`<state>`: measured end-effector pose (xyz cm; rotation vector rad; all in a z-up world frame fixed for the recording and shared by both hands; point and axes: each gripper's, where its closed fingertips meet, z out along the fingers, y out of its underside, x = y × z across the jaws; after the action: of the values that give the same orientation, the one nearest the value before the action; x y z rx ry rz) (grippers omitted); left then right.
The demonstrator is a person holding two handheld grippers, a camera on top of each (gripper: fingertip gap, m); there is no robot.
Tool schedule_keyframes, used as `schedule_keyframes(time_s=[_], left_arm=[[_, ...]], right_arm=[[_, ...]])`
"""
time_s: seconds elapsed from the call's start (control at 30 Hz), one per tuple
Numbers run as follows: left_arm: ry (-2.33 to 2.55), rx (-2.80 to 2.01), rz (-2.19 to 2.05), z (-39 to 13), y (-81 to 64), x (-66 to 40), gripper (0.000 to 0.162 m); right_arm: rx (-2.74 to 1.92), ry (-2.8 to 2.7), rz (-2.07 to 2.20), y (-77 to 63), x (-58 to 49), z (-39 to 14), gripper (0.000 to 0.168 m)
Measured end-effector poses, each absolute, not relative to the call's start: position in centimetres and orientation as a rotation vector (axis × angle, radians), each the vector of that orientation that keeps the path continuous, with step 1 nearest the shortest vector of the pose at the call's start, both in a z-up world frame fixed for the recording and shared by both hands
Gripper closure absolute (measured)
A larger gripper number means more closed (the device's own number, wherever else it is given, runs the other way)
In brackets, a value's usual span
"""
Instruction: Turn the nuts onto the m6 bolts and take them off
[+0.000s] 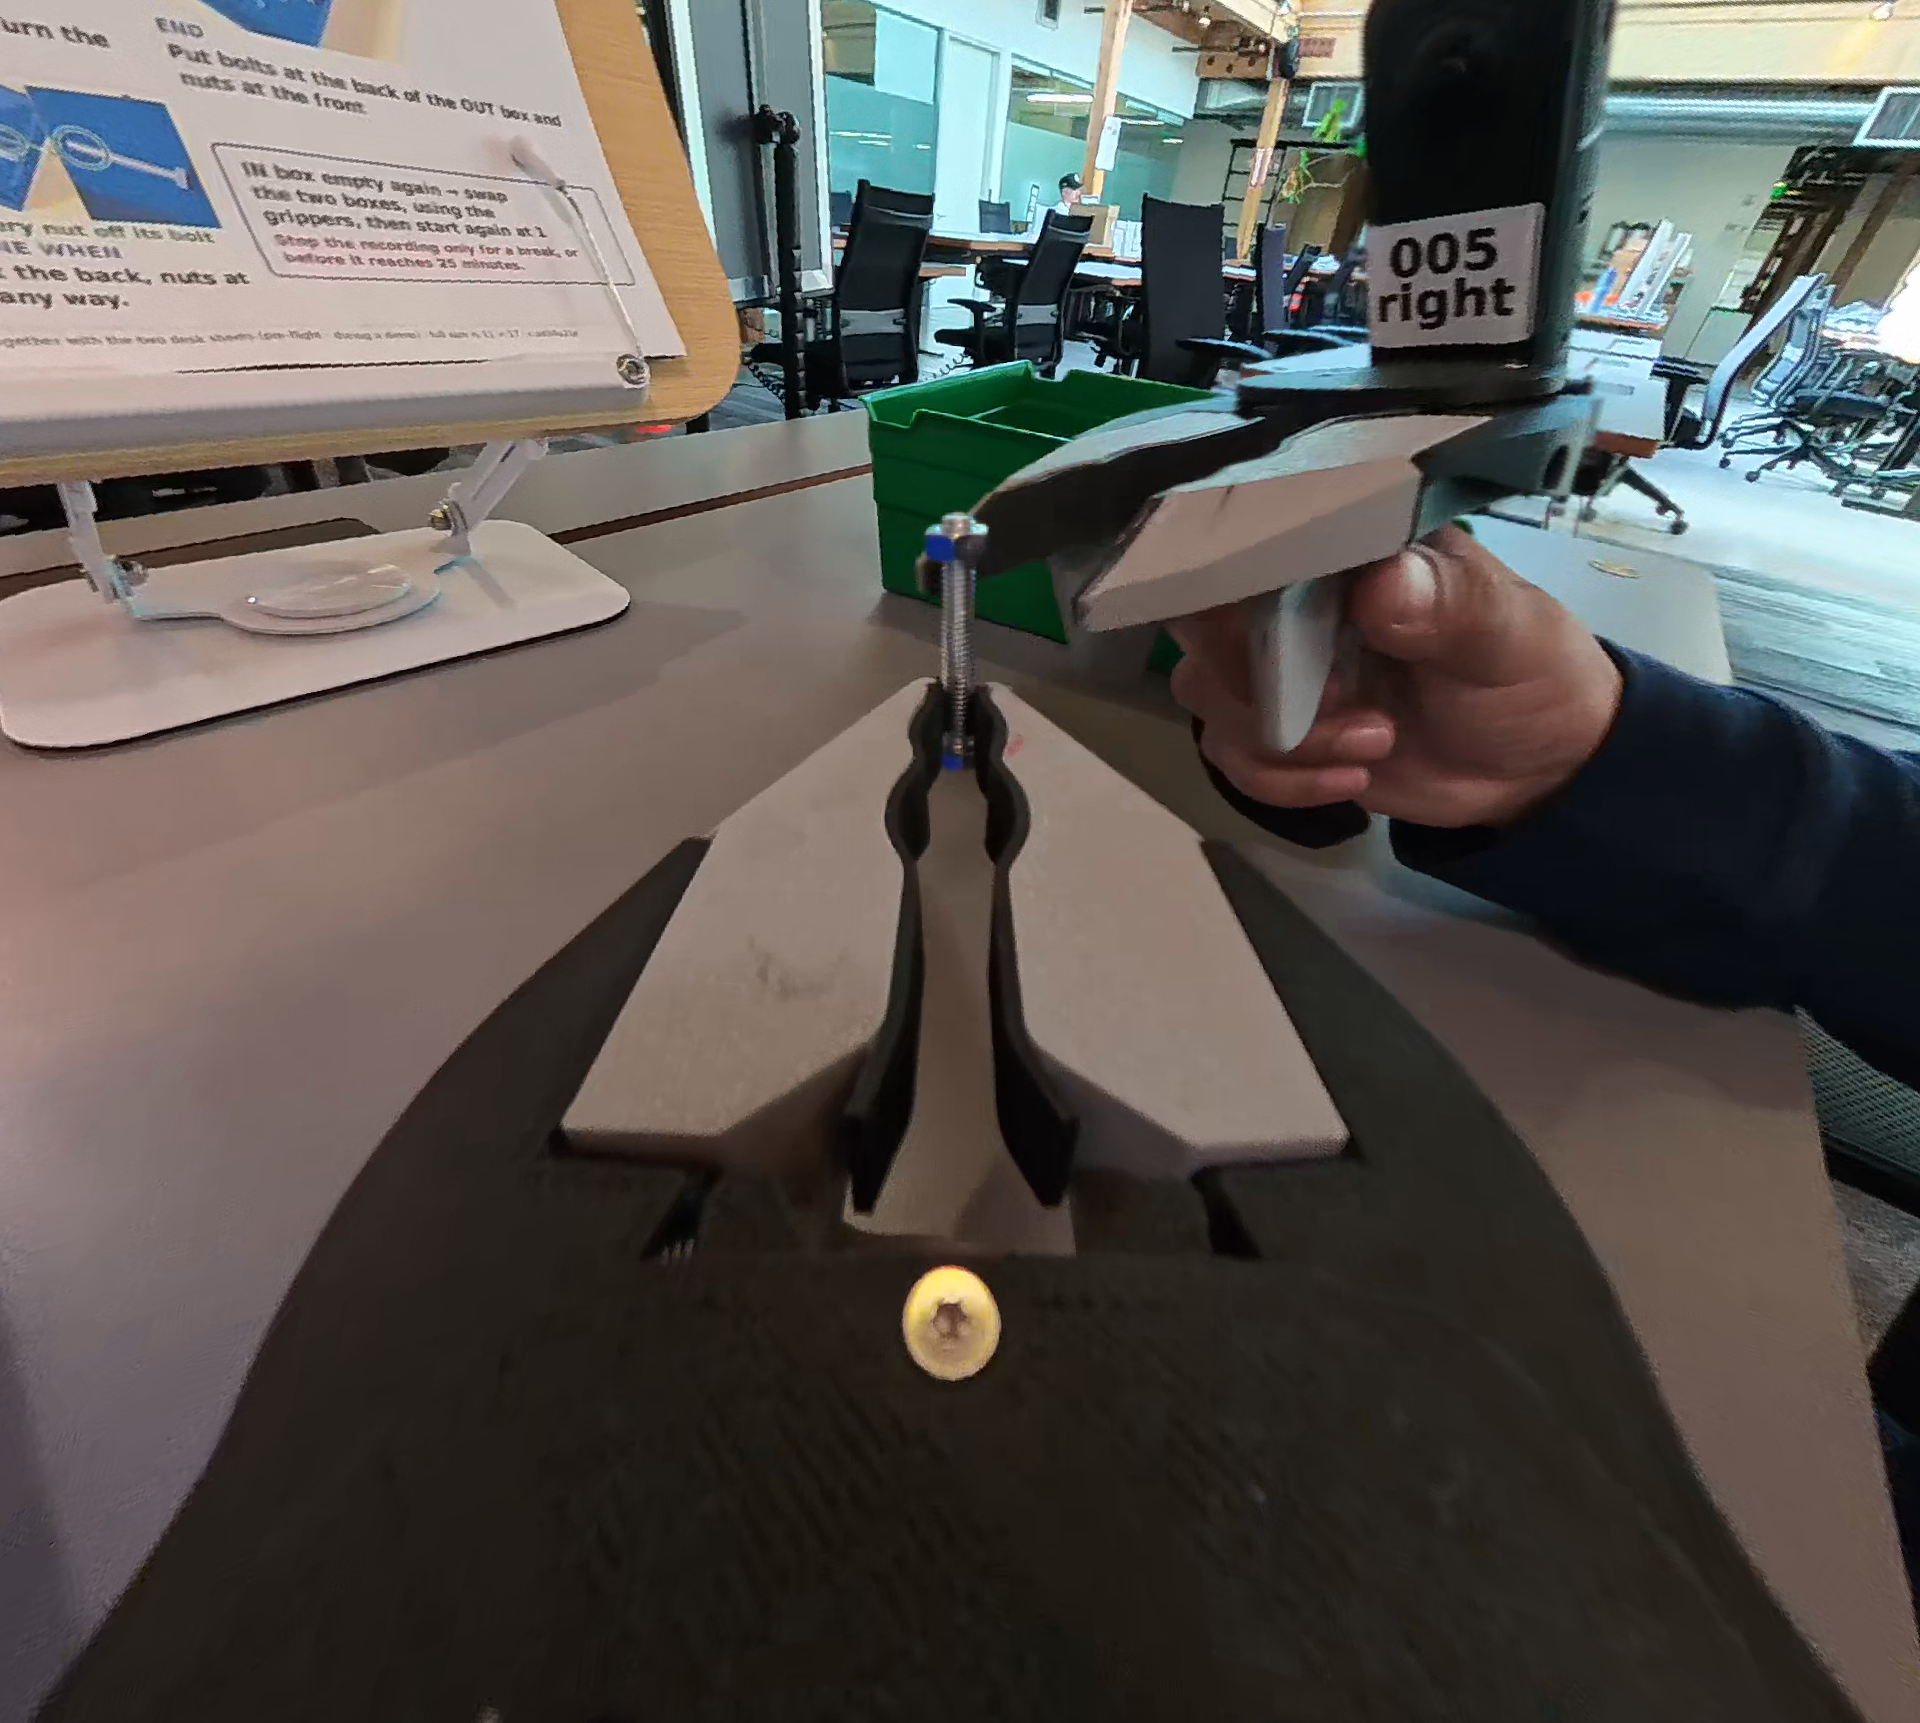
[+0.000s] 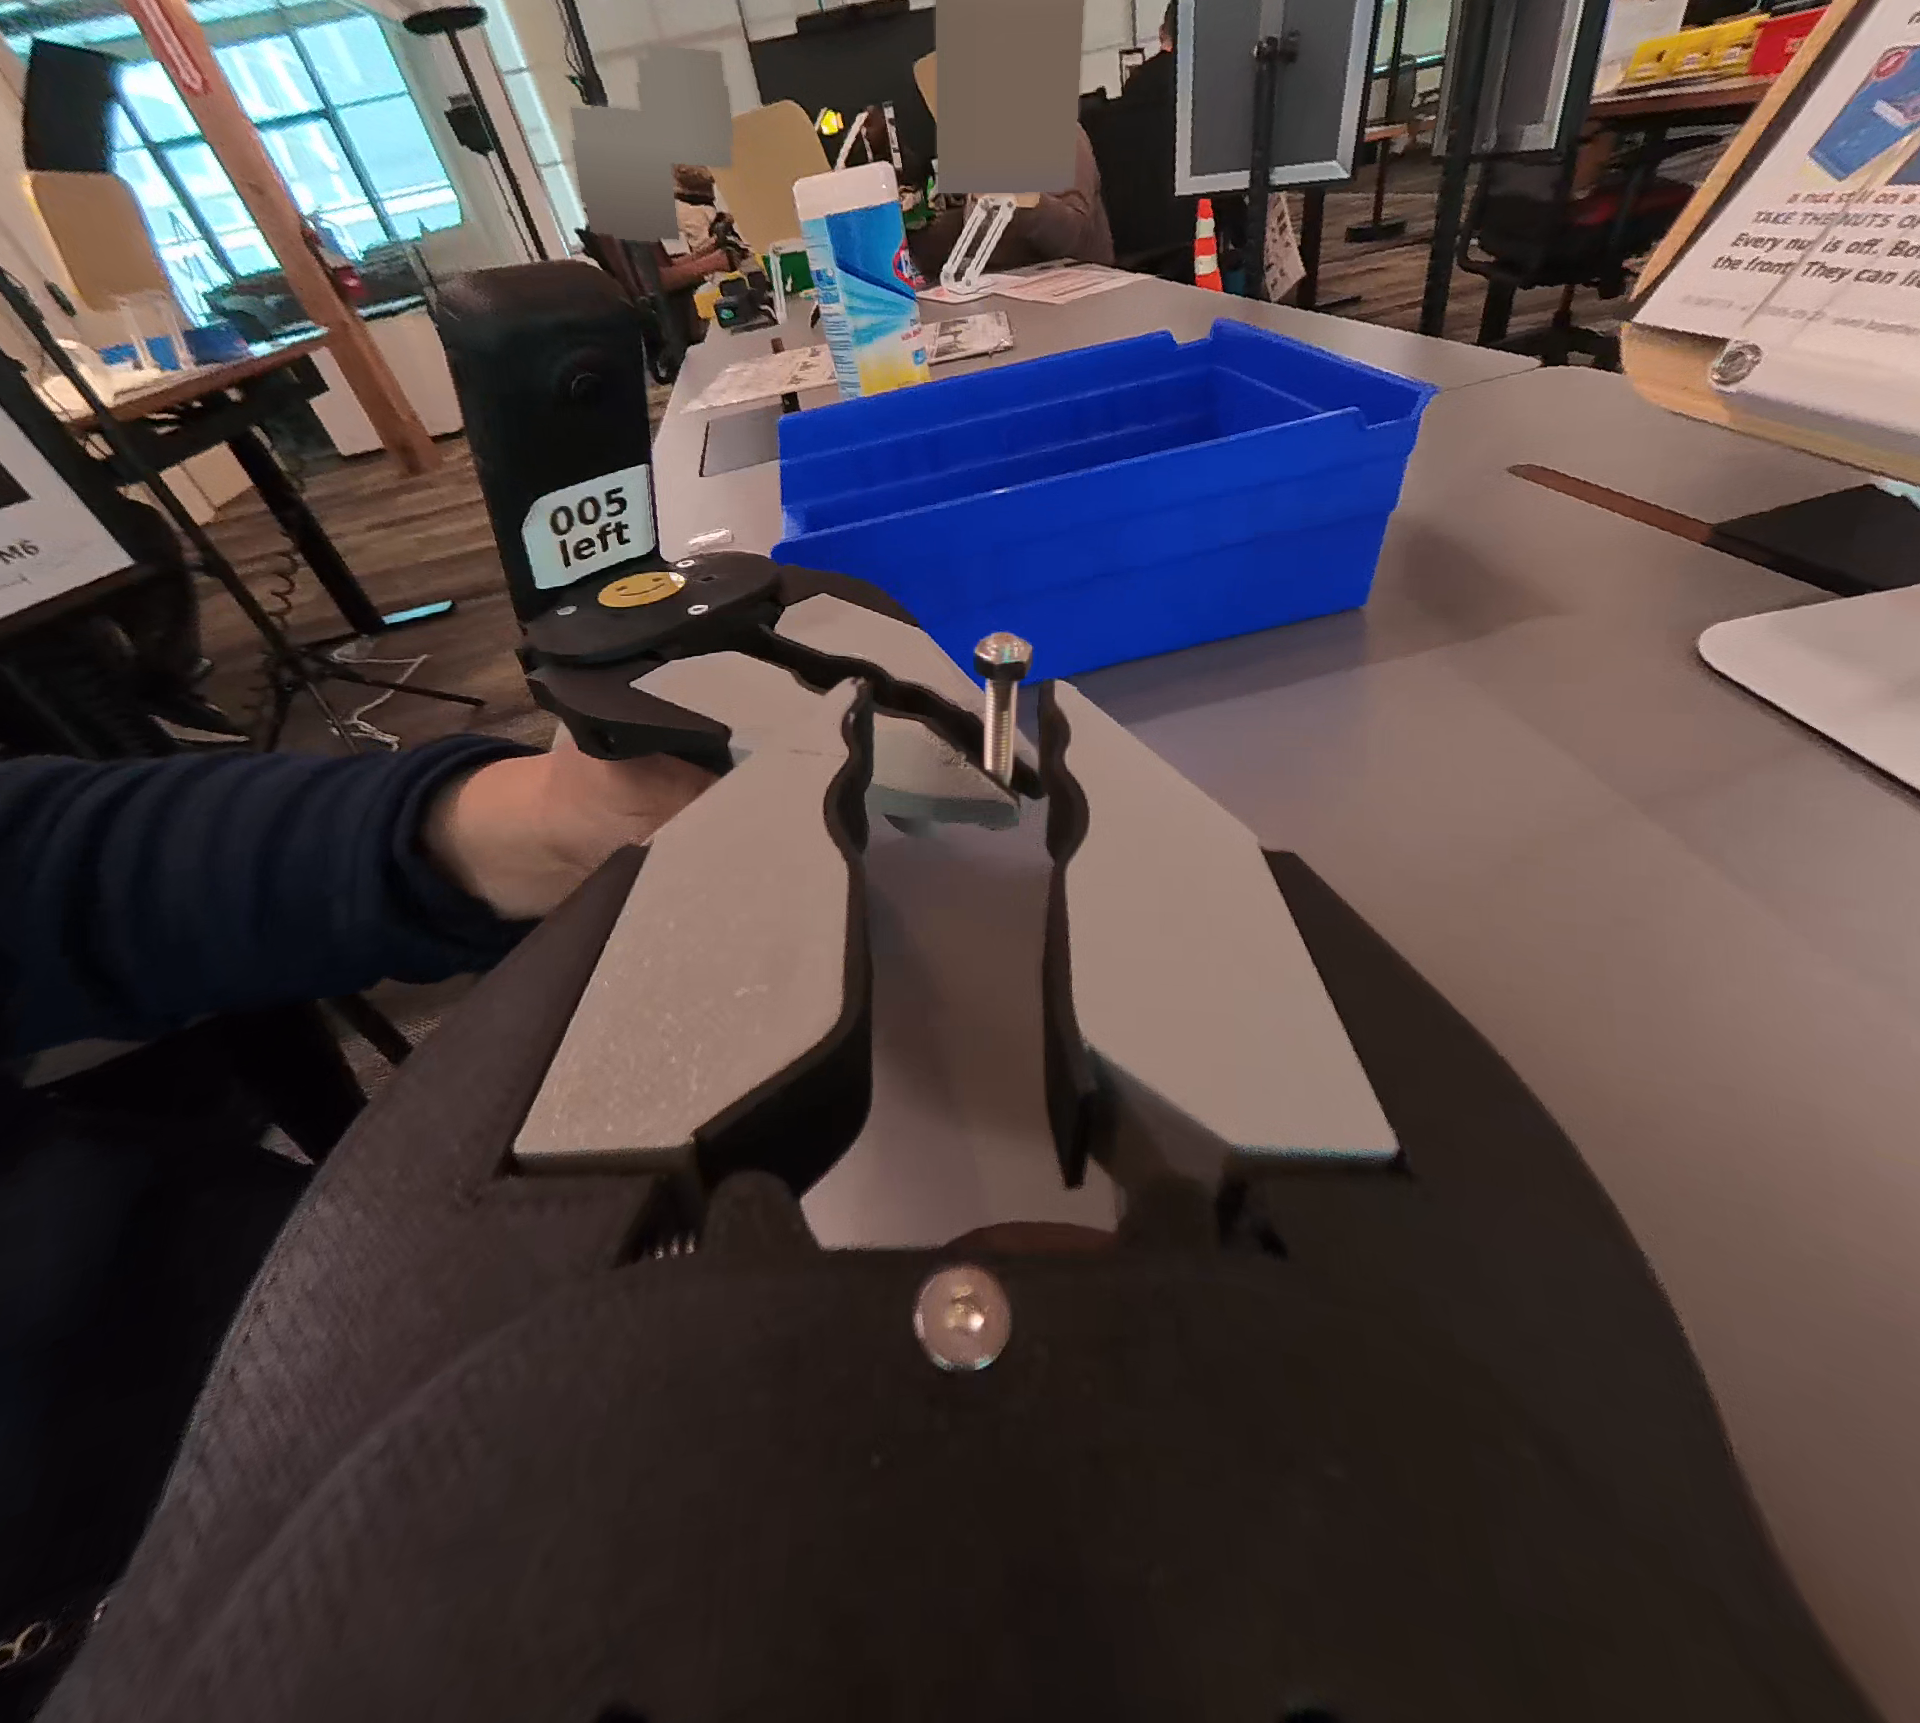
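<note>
A silver M6 bolt [image 1: 955, 634] stands upright above the grey table. My left gripper [image 1: 956, 723] is shut on its lower end, where a bit of blue shows between the fingers. The top end carries a silver hex piece with a blue spot [image 1: 951, 539]; I cannot tell whether it is the head or a nut. In the right wrist view the bolt [image 2: 1002, 717] rises from the left gripper's tips [image 2: 1010, 795]. My right gripper [image 2: 951, 723] is open, and the bolt stands close to its right finger. Seen from the left, the right gripper's tips [image 1: 987, 530] are level with the top of the bolt.
A green bin [image 1: 935, 468] stands just behind the bolt. A blue bin [image 2: 1091, 530] sits on the table [image 2: 1455, 790] beyond my right gripper. An instruction sheet on a wooden stand [image 1: 312, 115] has a white base [image 1: 312, 624] at the left. A wipes canister [image 2: 857, 281] stands farther off. My two grippers' fingertips are within a few centimetres of each other. The white base [image 1: 312, 624] is about 35 cm from both grippers' fingertips.
</note>
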<state>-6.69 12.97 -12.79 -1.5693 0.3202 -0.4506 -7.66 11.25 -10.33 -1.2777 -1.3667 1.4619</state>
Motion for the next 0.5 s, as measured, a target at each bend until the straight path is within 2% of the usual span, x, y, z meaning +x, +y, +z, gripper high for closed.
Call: schedule_keyframes(time_s=[0.17, 0.3, 0.5], left_arm=[[0.408, -1.586, -0.443, -13.3, 12.7, -4.7, 0.158], [0.393, -1.589, -0.424, -13.3, 12.9, -4.8, 0.158], [0.289, -1.593, -0.392, -13.1, 13.2, -7.1, 0.158]], right_arm=[[-1.252, -1.371, 1.602, 10.0, -8.0, -10.1, 0.136], [-1.304, -1.364, 1.549, 11.0, -8.1, -10.7, 0.132], [-1.275, -1.323, 1.593, 11.4, -7.3, -9.8, 0.135]])
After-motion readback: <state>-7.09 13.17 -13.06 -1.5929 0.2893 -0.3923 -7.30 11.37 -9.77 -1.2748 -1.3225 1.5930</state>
